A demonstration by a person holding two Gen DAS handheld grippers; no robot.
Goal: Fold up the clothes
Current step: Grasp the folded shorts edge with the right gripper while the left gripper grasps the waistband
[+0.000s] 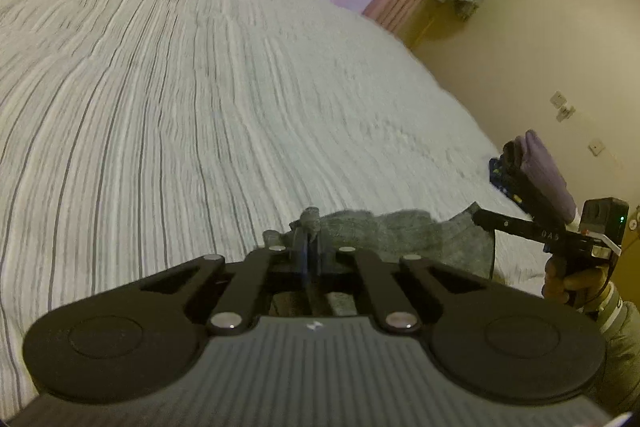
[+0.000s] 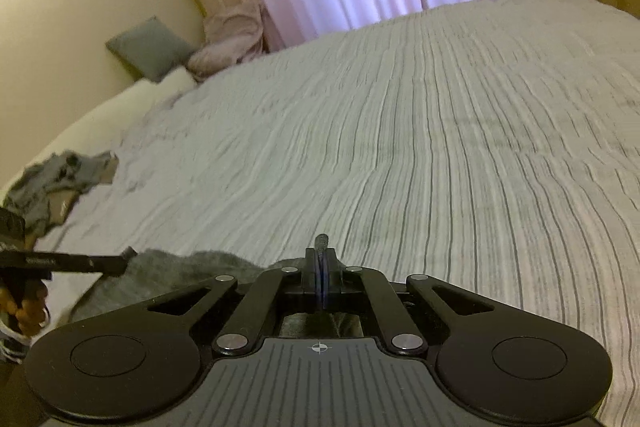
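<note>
left gripper (image 1: 308, 223): pinching edge of grey garment (image 1: 400, 231) | right gripper (image 2: 322, 247): pinching same cloth's other edge | garment: stretched between both just above striped bedspread (image 1: 180, 87) | hidden: most cloth behind gripper bodies; frames blurred

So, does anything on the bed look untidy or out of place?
Yes. A crumpled grey garment lies bunched near the bed's far-left edge in the right wrist view, unfolded. The grey cloth gripped by both tongs is simply mid-fold.
</note>
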